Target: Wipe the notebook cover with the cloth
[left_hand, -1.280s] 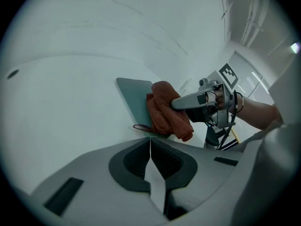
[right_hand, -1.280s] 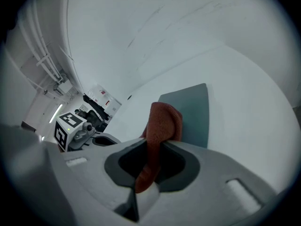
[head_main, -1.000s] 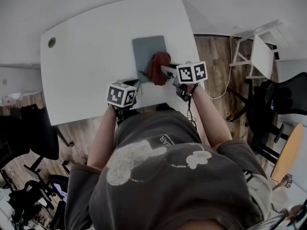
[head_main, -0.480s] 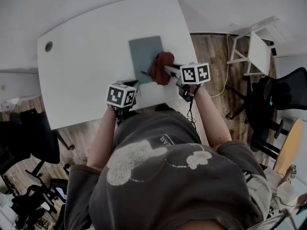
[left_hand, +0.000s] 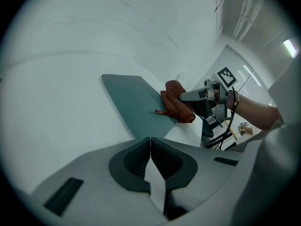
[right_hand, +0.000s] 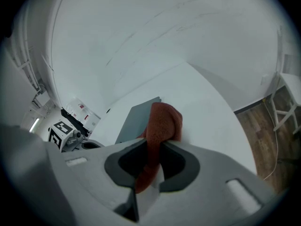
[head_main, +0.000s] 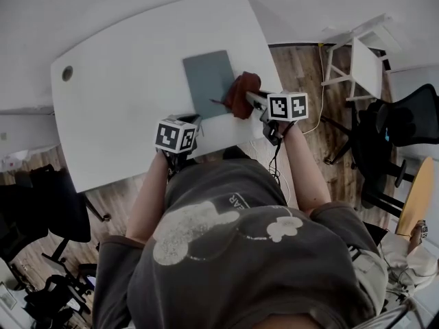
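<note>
One grey-green notebook [head_main: 209,81] lies flat and closed on the white worktop [head_main: 123,94], its long sides running away from the person. There is one cloth [head_main: 241,94], rust-red and bunched. There are two grippers, one in each of the person's hands. A single round cable hole [head_main: 67,72] sits in the worktop well to the left of the notebook.

The cloth is at the notebook's right edge, toward its near end. Part of it rests on the cover, with a thin corner trailing onto the grey surface. The rest bulges past the edge over the bare worktop.

The right gripper [head_main: 257,99] reaches in from the notebook's right side. Its own view shows the jaws clamped on a fold of the cloth. The fabric runs down through the narrow gap between them and swells out in front of the tips.

The left gripper [head_main: 192,118] is at the notebook's near edge, by its near-left corner. Its jaws are pressed together with nothing between them. In its own view the notebook's near end passes out of sight behind the gripper body, so I cannot tell whether it touches the cover.

Wooden floor [head_main: 302,74] shows beyond the worktop to the notebook's right.
</note>
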Demonstrator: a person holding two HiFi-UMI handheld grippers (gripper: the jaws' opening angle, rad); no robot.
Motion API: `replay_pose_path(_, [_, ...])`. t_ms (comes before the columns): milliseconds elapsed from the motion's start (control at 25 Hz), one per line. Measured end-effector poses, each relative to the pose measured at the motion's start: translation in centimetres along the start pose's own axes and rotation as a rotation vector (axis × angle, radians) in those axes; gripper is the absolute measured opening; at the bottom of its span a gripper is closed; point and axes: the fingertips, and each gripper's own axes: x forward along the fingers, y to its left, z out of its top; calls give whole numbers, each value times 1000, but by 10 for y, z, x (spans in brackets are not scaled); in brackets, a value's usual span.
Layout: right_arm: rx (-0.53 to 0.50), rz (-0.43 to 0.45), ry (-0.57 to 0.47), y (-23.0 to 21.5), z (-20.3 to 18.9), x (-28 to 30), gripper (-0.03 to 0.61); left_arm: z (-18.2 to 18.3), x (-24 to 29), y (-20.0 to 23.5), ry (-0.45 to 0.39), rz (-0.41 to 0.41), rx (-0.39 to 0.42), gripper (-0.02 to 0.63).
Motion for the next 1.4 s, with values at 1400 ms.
replay_pose_path(1400, [61, -179, -305, 140, -40, -44, 61, -25, -105, 27, -140, -167, 256, -2])
